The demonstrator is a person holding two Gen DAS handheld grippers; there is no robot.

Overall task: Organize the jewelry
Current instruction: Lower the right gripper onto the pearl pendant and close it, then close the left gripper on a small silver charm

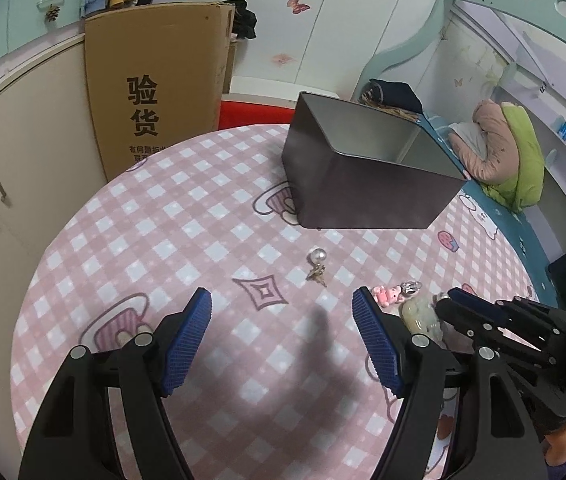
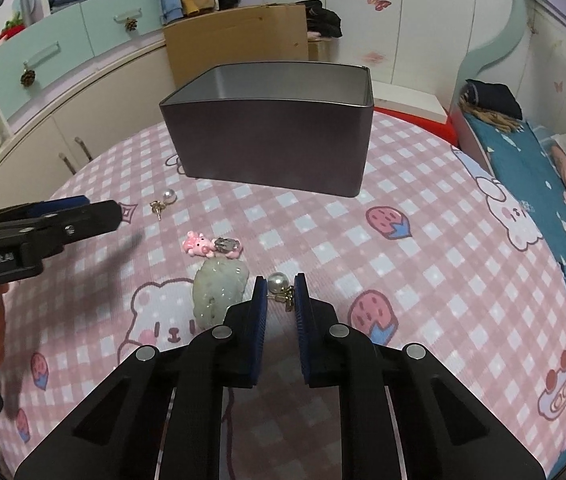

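Blue ribbed pads of the right gripper (image 2: 279, 294) pinch a pearl earring (image 2: 279, 285) by its gold post, so the pick-up looks under way; lifting it into the grey tin (image 2: 275, 148) farther ahead likely follows. The left gripper (image 1: 283, 304) hovers with jaws wide above a second pearl earring (image 1: 317, 266). Pink checked cloth (image 2: 423, 280) covers the table; cupboards stand behind.

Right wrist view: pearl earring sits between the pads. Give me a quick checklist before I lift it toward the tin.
1. Right hand-held gripper closed on the near pearl earring: ok, pads at its gold post.
2. Grip secure: cannot tell.
3. Jade pendant outside the pads: ok, beside the left pad.
4. Metal tin open on top: ok.
5. Left hand-held gripper out of the path: ok, open, off to the left.
6. Second pearl earring on the tablecloth: ok.
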